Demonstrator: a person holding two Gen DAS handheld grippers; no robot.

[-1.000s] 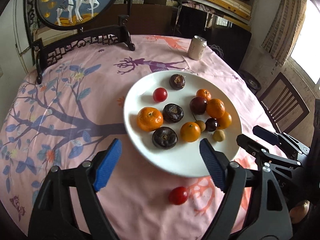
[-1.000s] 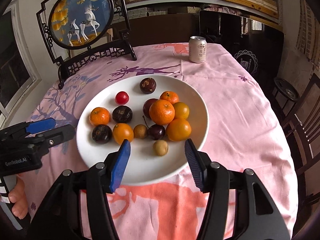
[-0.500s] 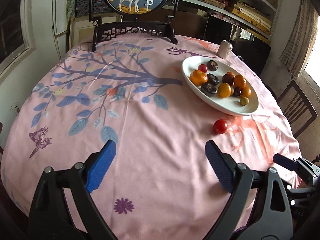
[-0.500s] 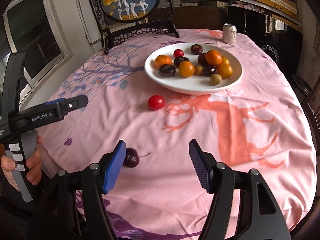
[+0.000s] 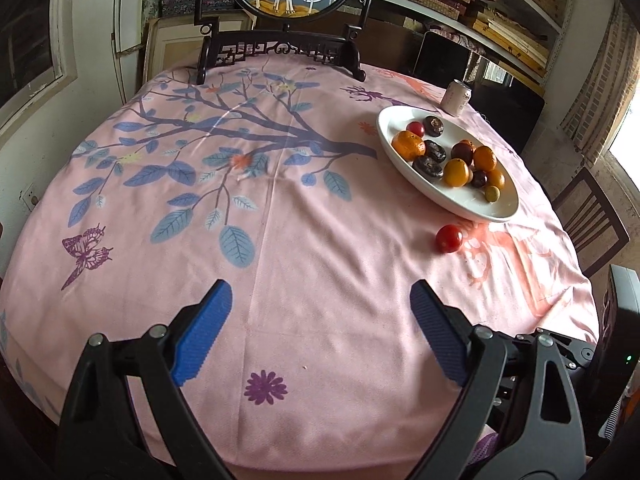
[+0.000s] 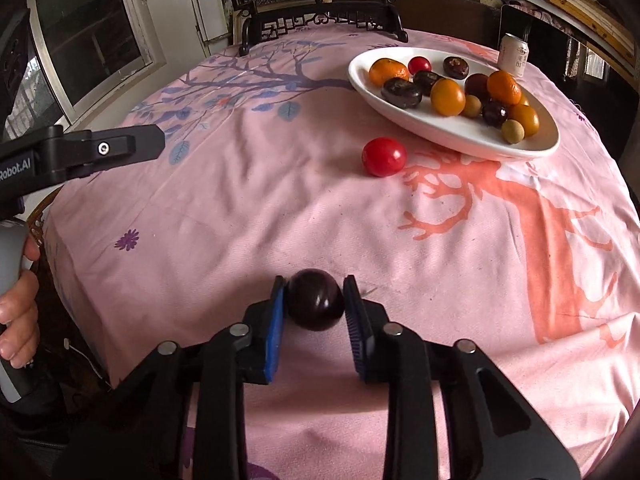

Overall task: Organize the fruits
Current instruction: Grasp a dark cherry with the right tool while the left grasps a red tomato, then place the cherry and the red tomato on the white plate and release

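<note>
A dark purple plum [image 6: 315, 300] lies on the pink tablecloth near the table's front edge, and my right gripper [image 6: 314, 298] is shut on it, blue pads pressed on both sides. A red tomato [image 6: 383, 157] [image 5: 448, 238] sits loose on the cloth just in front of the white oval plate [image 6: 452, 134] [image 5: 452, 200], which holds oranges, dark fruits and small yellow ones. My left gripper [image 5: 320, 312] hangs wide open over bare cloth near the front edge, nothing between its fingers; its body shows at the left [image 6: 80, 156] of the right wrist view.
A drink can [image 6: 514, 56] [image 5: 456, 98] stands behind the plate. A round deer screen on a dark carved stand [image 5: 280, 46] occupies the table's far side. A wooden chair [image 5: 588, 220] is at the right. A hand [image 6: 16, 312] grips the left tool's handle.
Both grippers pulled back from the plate to the table's front edge. The right gripper moved onto the plum and shut on it; the left stayed open.
</note>
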